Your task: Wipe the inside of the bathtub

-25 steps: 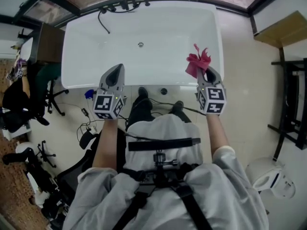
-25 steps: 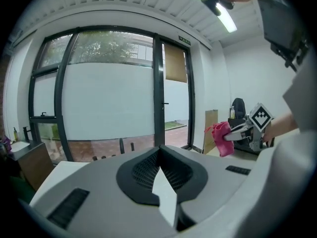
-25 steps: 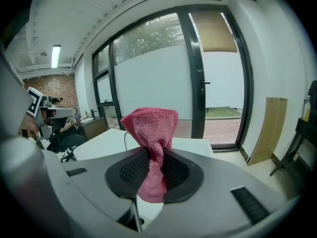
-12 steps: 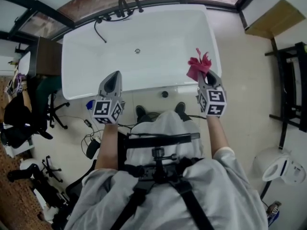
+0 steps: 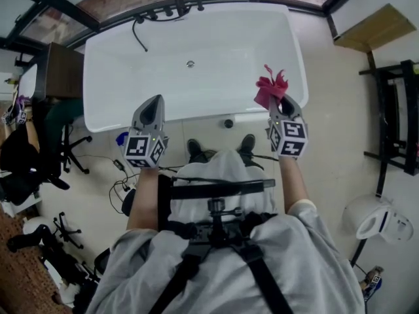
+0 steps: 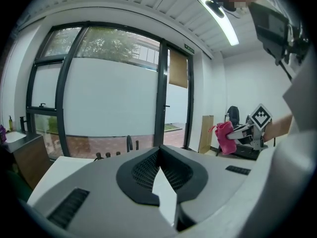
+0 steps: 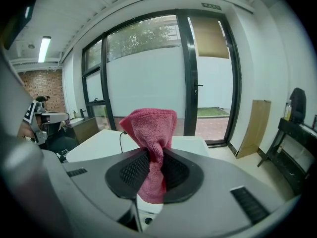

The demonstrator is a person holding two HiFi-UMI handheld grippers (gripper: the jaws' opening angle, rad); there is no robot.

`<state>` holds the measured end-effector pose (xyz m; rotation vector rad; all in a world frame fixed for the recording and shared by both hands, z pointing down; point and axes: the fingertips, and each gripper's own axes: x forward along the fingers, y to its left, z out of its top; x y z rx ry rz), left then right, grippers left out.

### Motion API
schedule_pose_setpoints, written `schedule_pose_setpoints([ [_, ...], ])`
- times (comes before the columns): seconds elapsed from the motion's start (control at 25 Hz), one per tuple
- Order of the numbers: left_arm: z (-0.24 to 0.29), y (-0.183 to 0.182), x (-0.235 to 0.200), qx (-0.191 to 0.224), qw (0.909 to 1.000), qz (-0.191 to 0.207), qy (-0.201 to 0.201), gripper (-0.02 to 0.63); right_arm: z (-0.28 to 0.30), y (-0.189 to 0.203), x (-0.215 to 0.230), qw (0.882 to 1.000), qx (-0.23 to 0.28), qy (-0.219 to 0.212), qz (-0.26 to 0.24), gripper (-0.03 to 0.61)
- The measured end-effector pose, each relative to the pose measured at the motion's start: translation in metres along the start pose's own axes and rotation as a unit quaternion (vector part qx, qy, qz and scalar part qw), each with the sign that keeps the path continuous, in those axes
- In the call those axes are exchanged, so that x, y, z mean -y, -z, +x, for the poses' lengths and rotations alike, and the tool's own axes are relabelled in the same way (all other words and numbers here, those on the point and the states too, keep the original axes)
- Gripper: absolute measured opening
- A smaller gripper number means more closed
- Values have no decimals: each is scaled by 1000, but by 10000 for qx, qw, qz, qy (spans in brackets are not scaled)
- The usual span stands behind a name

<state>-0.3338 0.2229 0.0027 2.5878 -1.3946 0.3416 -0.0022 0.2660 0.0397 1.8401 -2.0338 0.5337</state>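
A white bathtub (image 5: 131, 57) lies across the floor ahead of me, with a drain (image 5: 190, 63) in its bottom and dark taps (image 5: 178, 5) on the far rim. My right gripper (image 5: 281, 103) is shut on a pink cloth (image 5: 270, 87) over the tub's near right corner; in the right gripper view the pink cloth (image 7: 151, 143) stands up bunched between the jaws. My left gripper (image 5: 150, 106) hovers over the near left rim, its jaws shut with nothing between them, as the left gripper (image 6: 159, 155) view shows.
A dark cabinet (image 5: 57, 70) and office chair (image 5: 59, 133) stand left of the tub. Cables (image 5: 121, 169) trail on the floor by my feet. A black rack (image 5: 396, 116) and a cardboard sheet (image 5: 373, 28) are on the right, a white stool (image 5: 376, 224) further back.
My view has shifted slightly, so the tub sits a little lower and nearer in the frame. Both grippers hold the same pose, the right still shut on the cloth.
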Motion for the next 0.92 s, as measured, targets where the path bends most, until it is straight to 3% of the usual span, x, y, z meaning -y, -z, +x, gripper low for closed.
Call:
schedule_pose_setpoints([
  [0.28, -6, 10, -13, -11, 10000, -66, 65, -6, 5, -1, -27, 10000, -13, -61, -42, 64],
  [0.92, -31, 20, 2, -130, 9998, -137, -15, -6, -13, 8, -25, 9997, -97, -173, -161, 64],
])
